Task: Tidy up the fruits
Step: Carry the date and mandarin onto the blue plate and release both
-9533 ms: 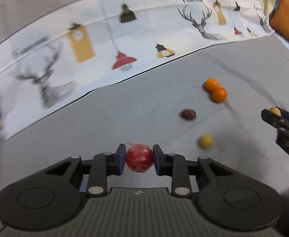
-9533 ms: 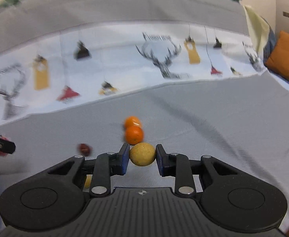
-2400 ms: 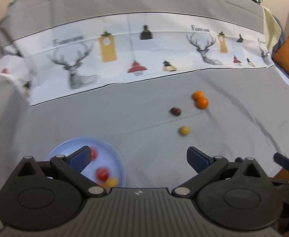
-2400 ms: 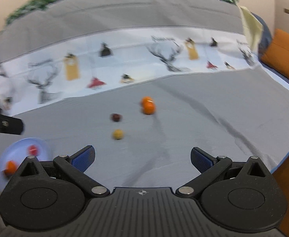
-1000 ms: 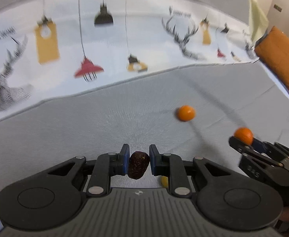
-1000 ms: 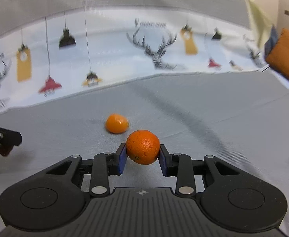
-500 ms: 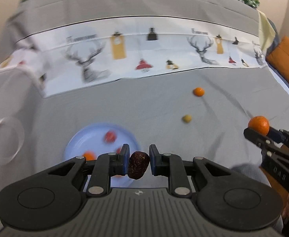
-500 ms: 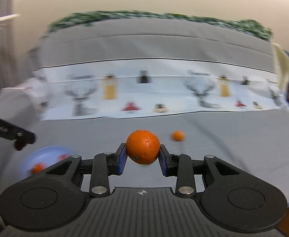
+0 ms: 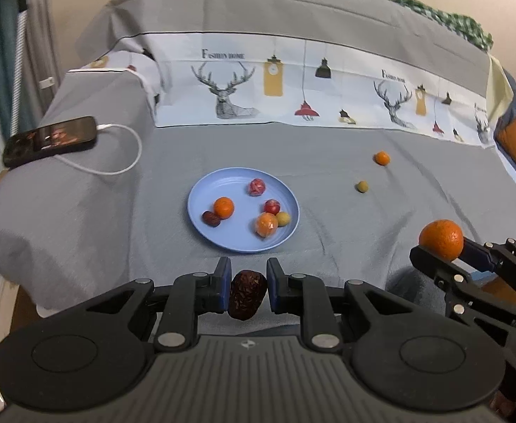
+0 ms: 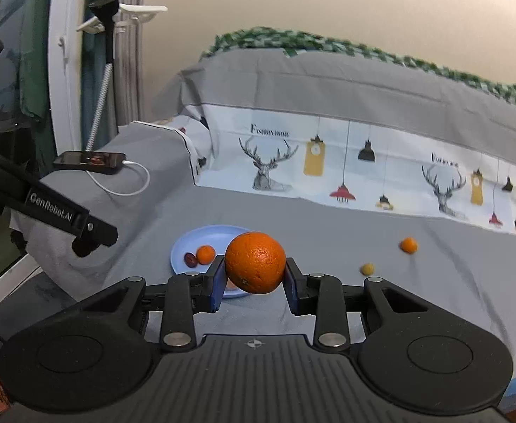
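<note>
A grey-sheeted bed point(image 9: 328, 148) fills both views, and everything here is placed by the blue plate point(image 9: 201, 197) lying on it. On the pillow rise to the plate's left a phone point(image 9: 51, 139) sits on its charging cable point(image 9: 124, 165). The plate already holds six small fruits.

The right gripper point(image 10: 254, 278) has its jaws clamped on a large orange point(image 10: 255, 262), carried in the air to the right of the plate in the left wrist view. The left gripper point(image 9: 247, 287) has its jaws closed tight on a dark date point(image 9: 247, 294), held just short of the plate's near rim. Two fruits are still loose on the bed well to the plate's right: a small orange point(image 9: 381, 158) and a yellowish fruit point(image 9: 362, 187).

The step looks like delivery to the plate. To do it well, I would lower each fruit over a bare patch of plate, near the front or the far left, release low so nothing rolls off, and keep the two grippers from crossing.
</note>
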`<control>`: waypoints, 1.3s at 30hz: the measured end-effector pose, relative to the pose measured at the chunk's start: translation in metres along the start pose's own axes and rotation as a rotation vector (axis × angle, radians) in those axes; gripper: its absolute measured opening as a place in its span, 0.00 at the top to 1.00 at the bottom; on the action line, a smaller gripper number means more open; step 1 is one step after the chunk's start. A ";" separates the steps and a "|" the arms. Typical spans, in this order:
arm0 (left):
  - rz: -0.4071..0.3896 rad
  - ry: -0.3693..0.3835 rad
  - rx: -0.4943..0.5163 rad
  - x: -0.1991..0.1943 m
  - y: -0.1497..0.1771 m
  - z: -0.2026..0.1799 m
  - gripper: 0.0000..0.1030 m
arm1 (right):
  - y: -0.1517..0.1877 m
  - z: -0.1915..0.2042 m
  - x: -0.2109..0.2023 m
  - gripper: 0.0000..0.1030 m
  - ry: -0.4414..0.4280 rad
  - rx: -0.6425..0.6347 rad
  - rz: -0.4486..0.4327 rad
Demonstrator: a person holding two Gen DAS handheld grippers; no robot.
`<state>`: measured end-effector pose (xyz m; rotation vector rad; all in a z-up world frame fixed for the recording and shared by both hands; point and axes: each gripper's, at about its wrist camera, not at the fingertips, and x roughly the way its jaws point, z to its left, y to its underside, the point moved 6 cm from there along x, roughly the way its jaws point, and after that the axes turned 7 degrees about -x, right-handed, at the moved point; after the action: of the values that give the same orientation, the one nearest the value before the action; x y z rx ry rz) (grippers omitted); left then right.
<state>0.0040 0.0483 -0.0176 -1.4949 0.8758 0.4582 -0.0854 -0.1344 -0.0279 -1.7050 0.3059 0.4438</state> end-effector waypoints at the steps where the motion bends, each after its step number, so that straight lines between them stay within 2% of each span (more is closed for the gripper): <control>1: -0.005 0.002 -0.006 -0.004 0.002 0.002 0.78 | -0.001 0.003 -0.003 0.66 0.001 -0.007 -0.005; 9: -0.042 0.000 -0.026 -0.017 0.002 0.010 0.78 | -0.010 0.019 -0.011 0.66 -0.004 -0.057 -0.023; 20: -0.028 0.012 -0.048 -0.011 -0.001 0.017 0.78 | -0.009 0.023 -0.005 0.66 -0.010 -0.078 0.001; 39: -0.023 0.012 -0.083 0.020 -0.034 0.028 0.78 | -0.008 0.028 0.036 0.66 -0.057 -0.119 0.066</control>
<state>0.0485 0.0674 -0.0137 -1.5842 0.8570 0.4736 -0.0531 -0.1033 -0.0412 -1.7987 0.2997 0.5673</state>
